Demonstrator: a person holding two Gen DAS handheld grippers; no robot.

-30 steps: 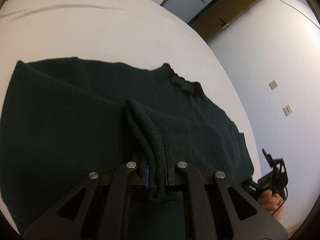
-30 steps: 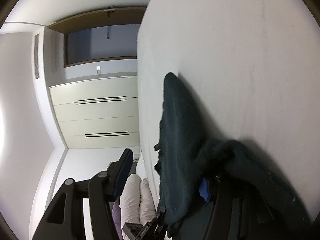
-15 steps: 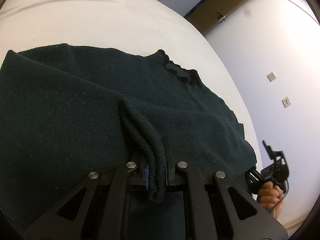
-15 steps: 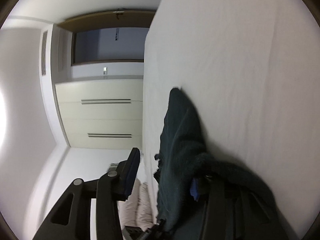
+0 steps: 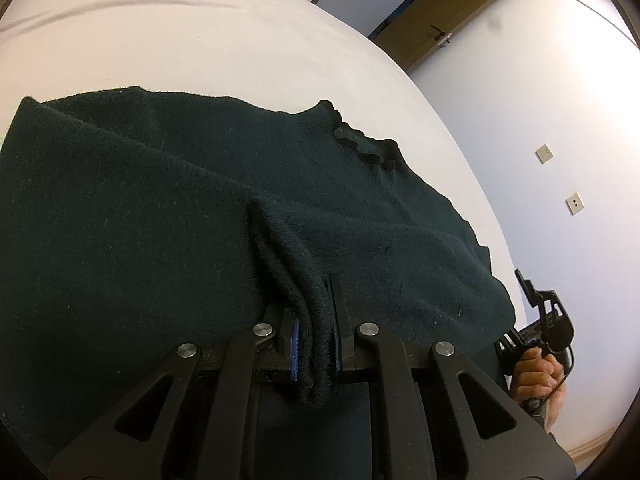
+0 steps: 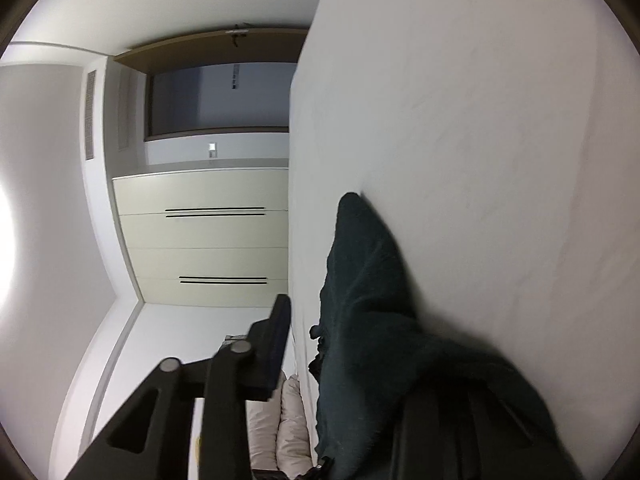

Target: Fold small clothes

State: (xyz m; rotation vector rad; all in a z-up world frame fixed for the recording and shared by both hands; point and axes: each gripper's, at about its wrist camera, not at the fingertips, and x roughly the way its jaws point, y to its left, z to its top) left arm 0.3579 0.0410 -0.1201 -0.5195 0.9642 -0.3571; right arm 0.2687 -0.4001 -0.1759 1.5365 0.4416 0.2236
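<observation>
A dark green knitted sweater (image 5: 168, 216) lies spread on a white bed (image 5: 200, 40), its collar (image 5: 360, 144) toward the far right. My left gripper (image 5: 314, 320) is shut on a bunched fold of the sweater's near edge. In the right wrist view the sweater (image 6: 360, 280) drapes over my right gripper (image 6: 348, 364), whose jaws stand wide apart; one finger (image 6: 276, 344) is bare, the other is hidden under the cloth. The right gripper and the hand holding it also show in the left wrist view (image 5: 540, 344), at the sweater's right end.
The bed (image 6: 480, 120) fills most of both views. A wooden door (image 5: 440, 12) and a wall with sockets (image 5: 544, 154) stand beyond it. Cream cabinets (image 6: 208, 240) and pale pillows (image 6: 288, 432) lie past the bed's edge.
My right gripper has opened wide and let go of the sweater, which now drapes over it. My left gripper keeps its hold; the sweater lies a little flatter.
</observation>
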